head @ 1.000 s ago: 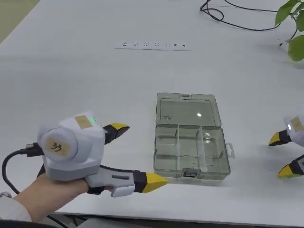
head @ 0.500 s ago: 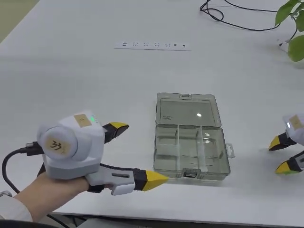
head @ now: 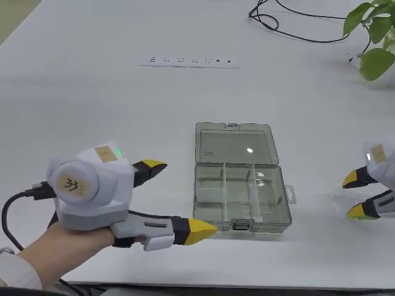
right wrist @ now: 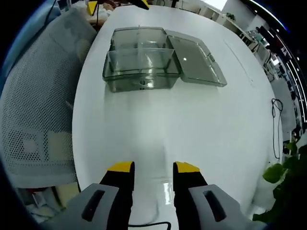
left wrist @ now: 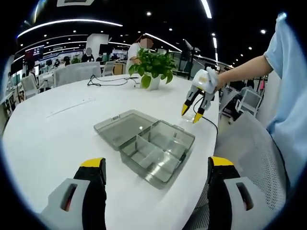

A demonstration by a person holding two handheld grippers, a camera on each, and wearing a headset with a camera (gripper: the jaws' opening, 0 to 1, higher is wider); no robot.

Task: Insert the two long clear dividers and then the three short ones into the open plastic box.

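Note:
The open smoky plastic box [head: 242, 198] lies mid-table with its lid [head: 234, 145] flat behind it. Clear dividers [head: 225, 191] stand inside and split it into compartments. The box also shows in the left gripper view [left wrist: 156, 146] and the right gripper view [right wrist: 141, 60]. My left gripper [head: 176, 197] hovers left of the box, jaws wide open and empty. My right gripper [head: 353, 196] is at the right edge, well away from the box, jaws partly open. Between its jaws [right wrist: 152, 167] a faint clear piece [right wrist: 149, 148] seems to lie on the table; contact is unclear.
A white power strip [head: 188, 60] lies far back, a black cable [head: 278, 15] and a green plant [head: 370, 37] at the back right. The table's near edge runs just below the box. A mesh chair [right wrist: 38, 120] stands beside the table.
The right gripper's jaws have narrowed and it has edged slightly left. The left gripper holds its place. The head camera has shifted a little.

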